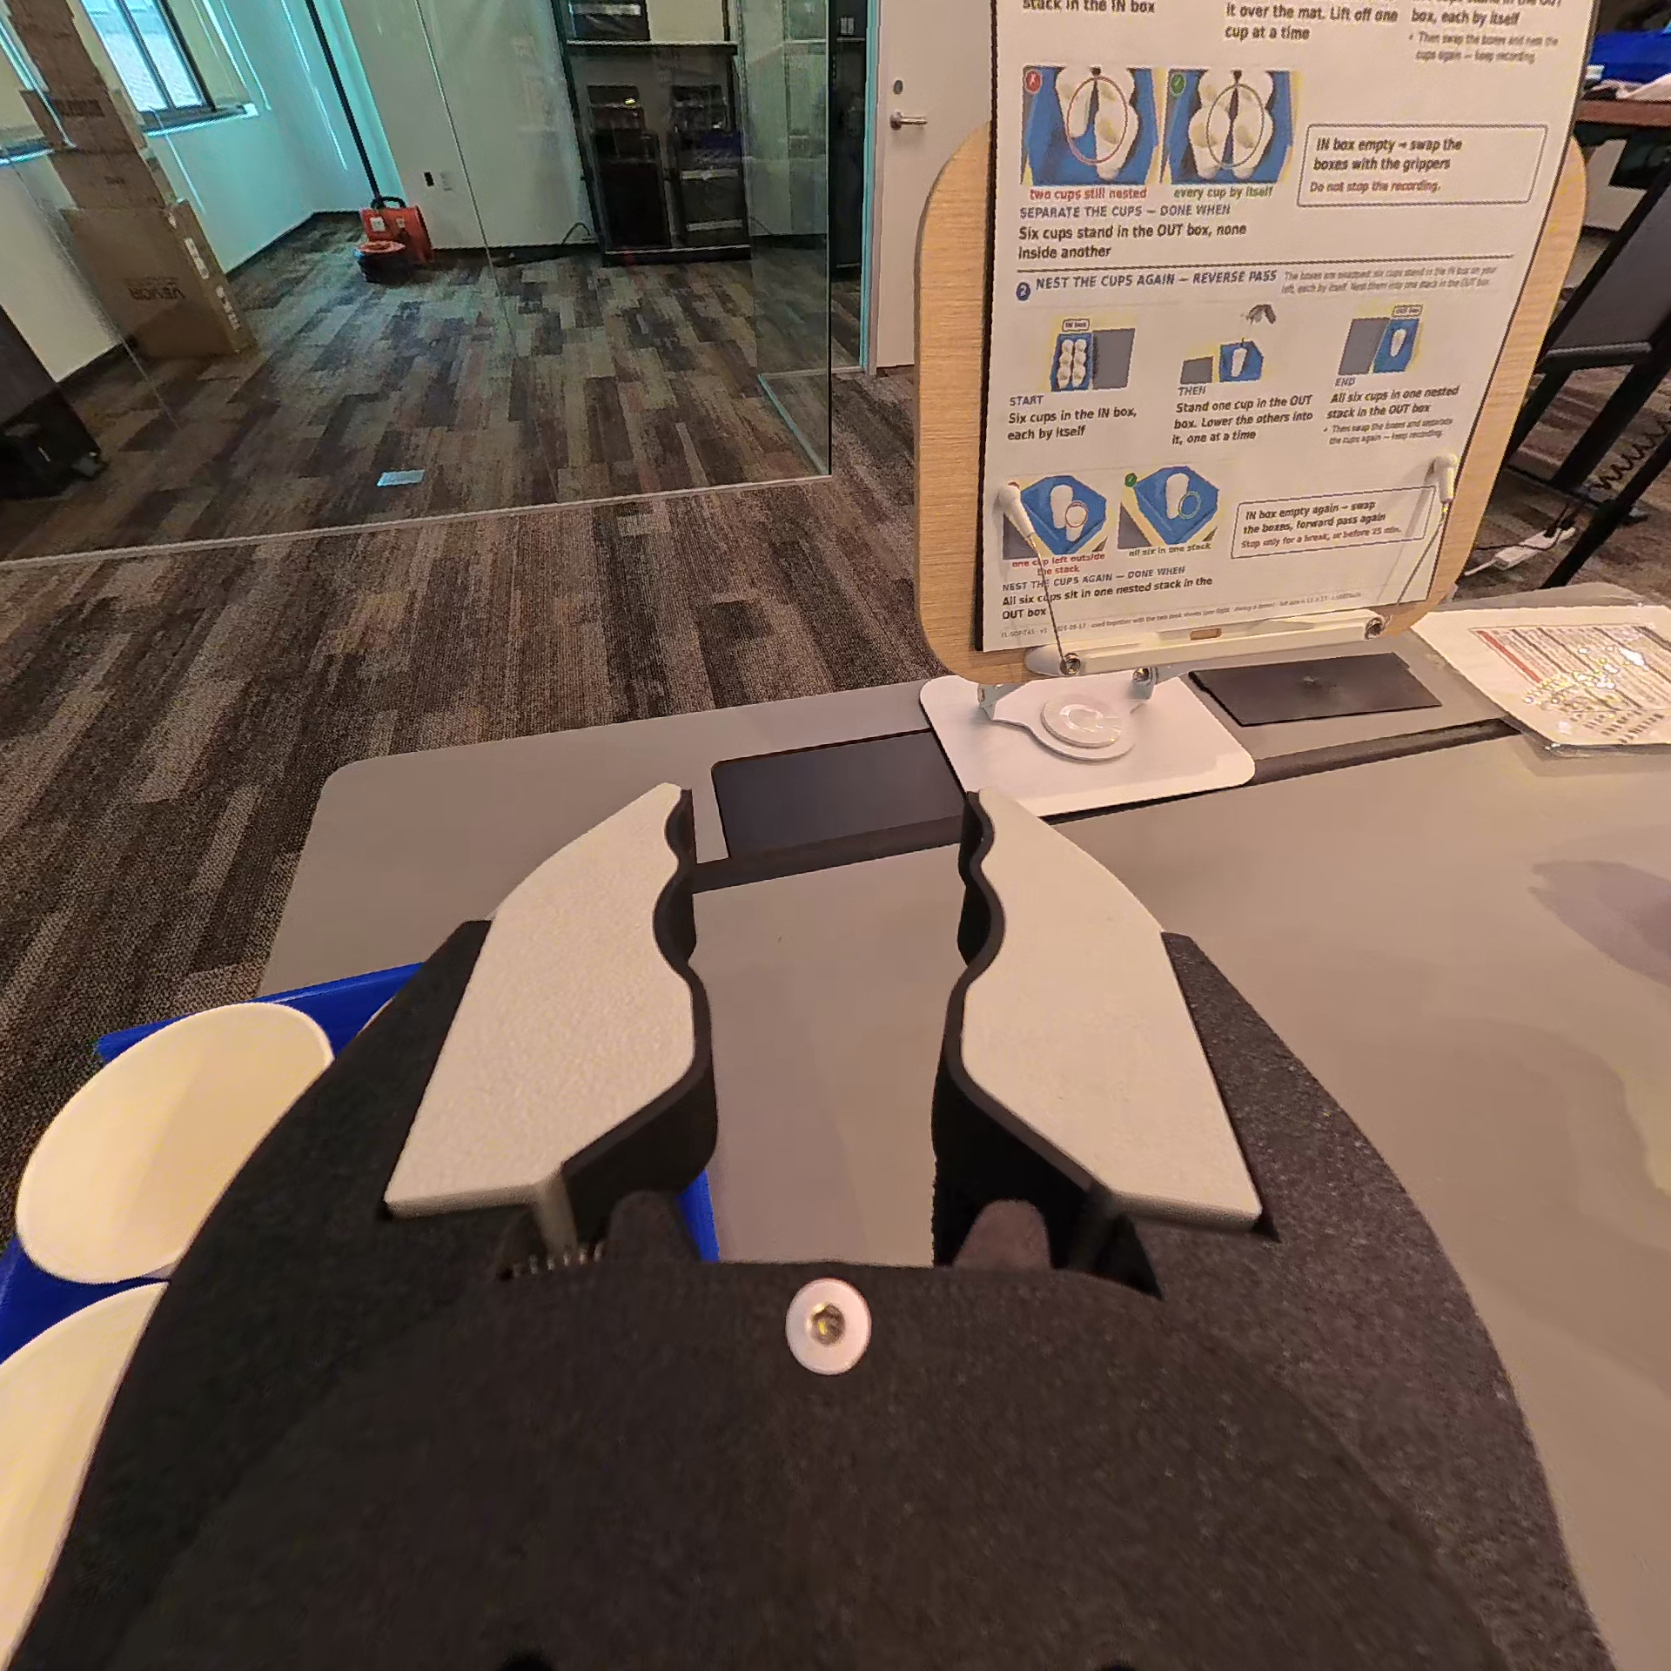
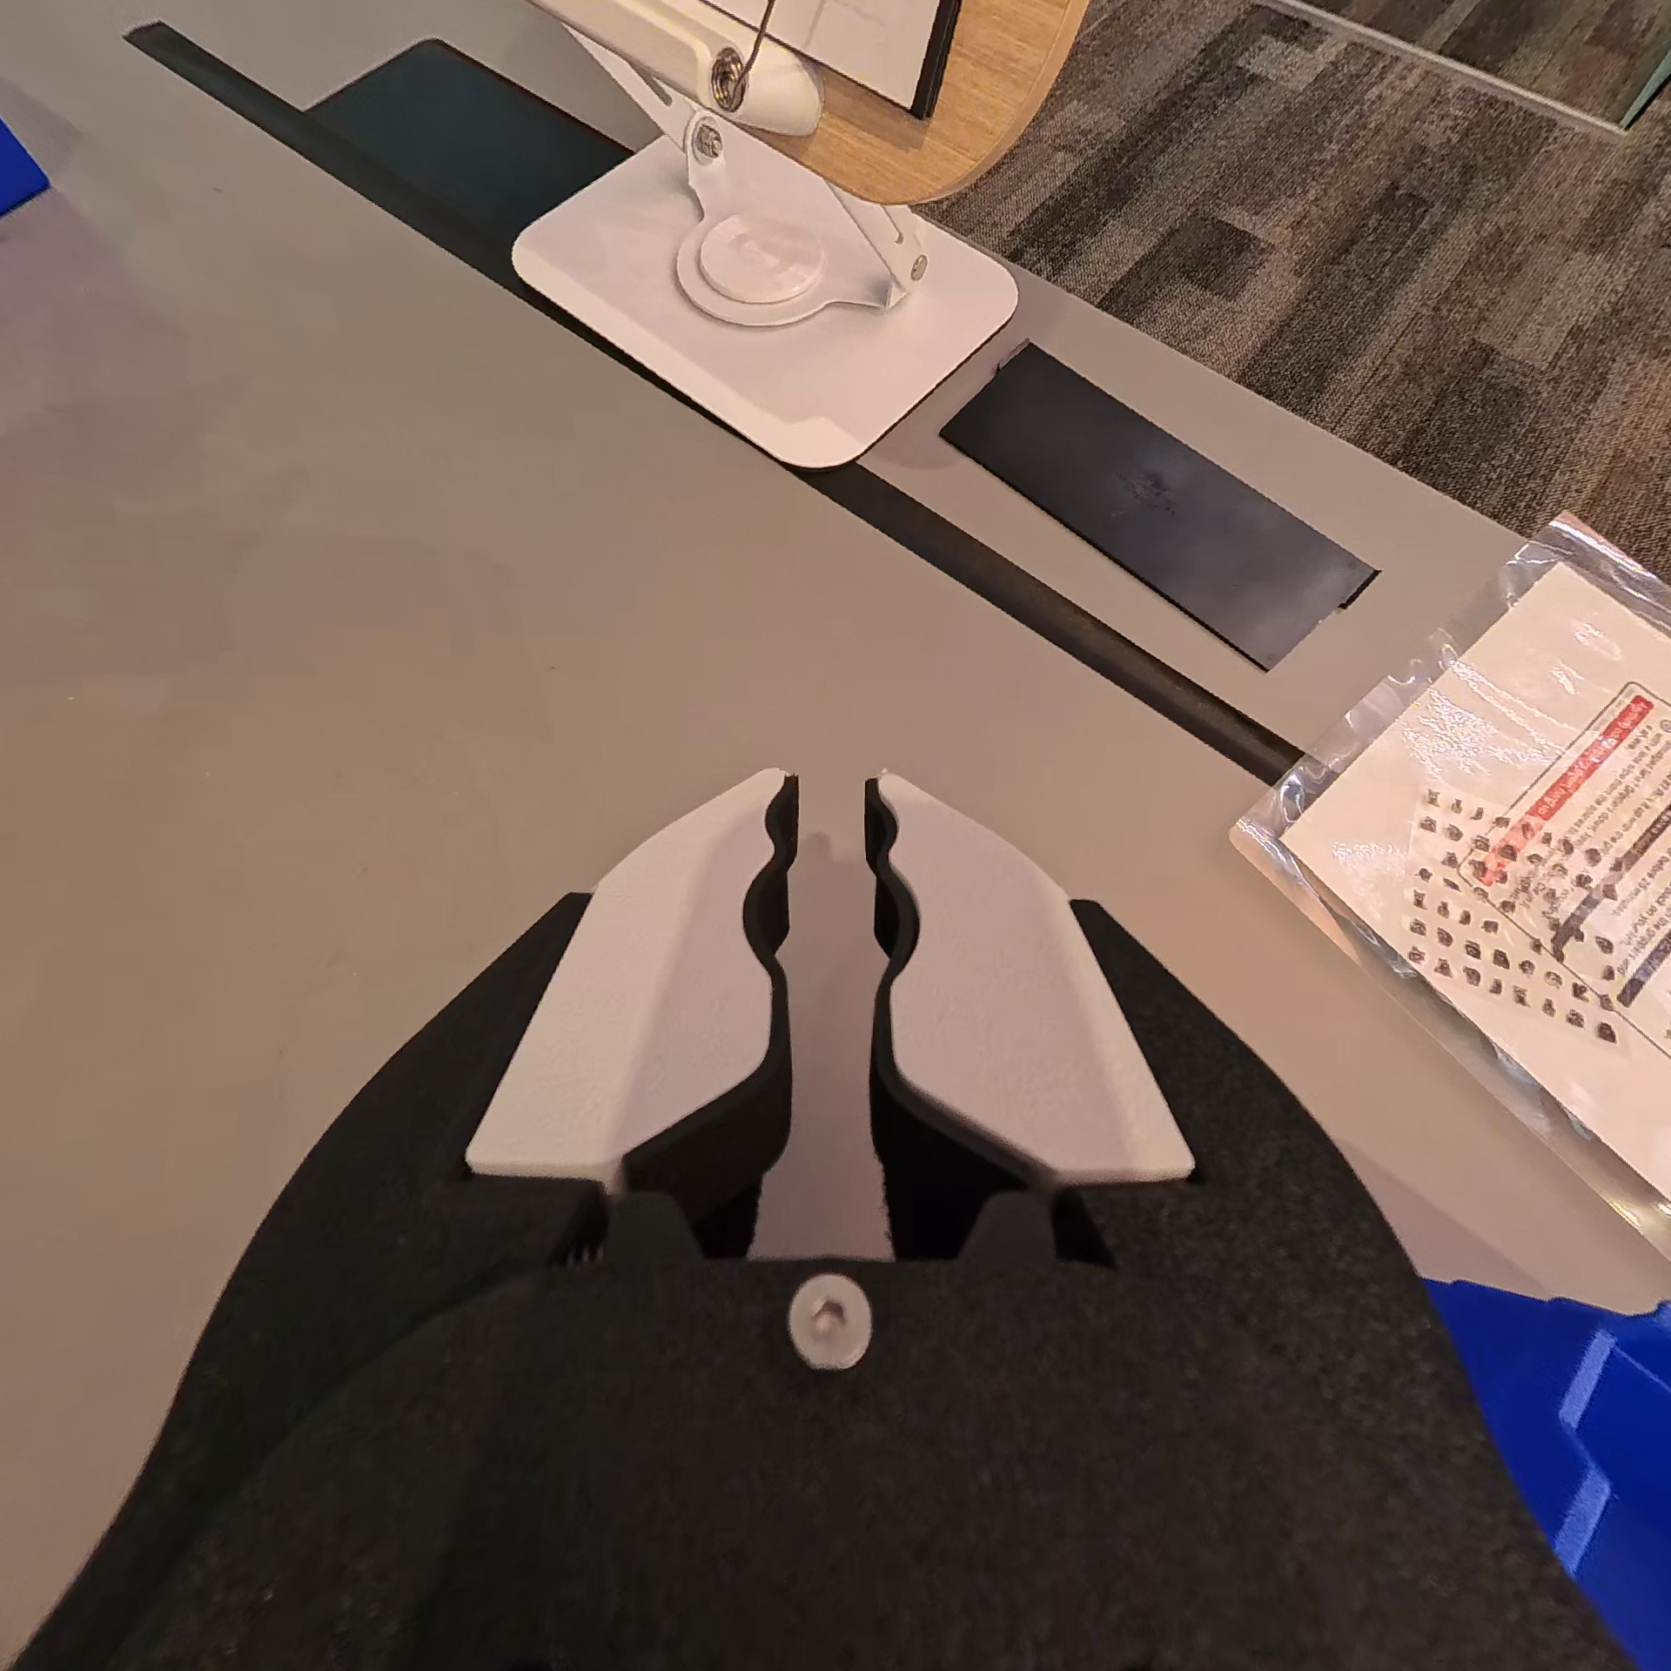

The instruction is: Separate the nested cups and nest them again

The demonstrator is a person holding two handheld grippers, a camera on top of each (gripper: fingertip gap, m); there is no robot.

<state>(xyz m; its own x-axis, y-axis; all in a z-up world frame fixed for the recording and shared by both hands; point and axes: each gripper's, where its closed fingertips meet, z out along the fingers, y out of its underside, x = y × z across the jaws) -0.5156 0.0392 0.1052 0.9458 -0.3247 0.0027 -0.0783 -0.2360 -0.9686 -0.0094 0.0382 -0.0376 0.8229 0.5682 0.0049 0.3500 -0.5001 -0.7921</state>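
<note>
1. Your left gripper point(image 1: 827, 814) is spread wide and holds nothing. Between its fingers you see only the bare grey table point(image 1: 1356, 995) and, at the far edge, a dark inset panel point(image 1: 832, 796).

2. Your right gripper point(image 2: 832, 796) is nearly closed, with a narrow gap left between the tips. Nothing is in that gap, only table surface.

3. The cups point(image 1: 172, 1139) are white and sit at the near left of the left view, in a blue box point(image 1: 226, 1022). Two rounded cup shapes show there, one nearer than the other. Whether they are nested or standing apart, you cannot tell: the gripper body hides most of them.

4. Those cups lie left of and behind the left fingertips, beside the gripper body, not in front of the opening. I judge you would need to pull back and turn left to bring one between the fingers.

5. A second blue box point(image 2: 1591, 1447) shows at the near right of the right view, beside that gripper. No cup is visible in the part you can see.

6. The wide left opening looks suited to taking a cup wall; the almost shut right one would have to widen first.

7. The instruction board point(image 1: 1266, 316) stands on its white base point(image 2: 769, 298) at the far edge, facing you, probably for reference. A bagged sheet point(image 2: 1492, 859) lies far right, well clear of both grippers.
</note>
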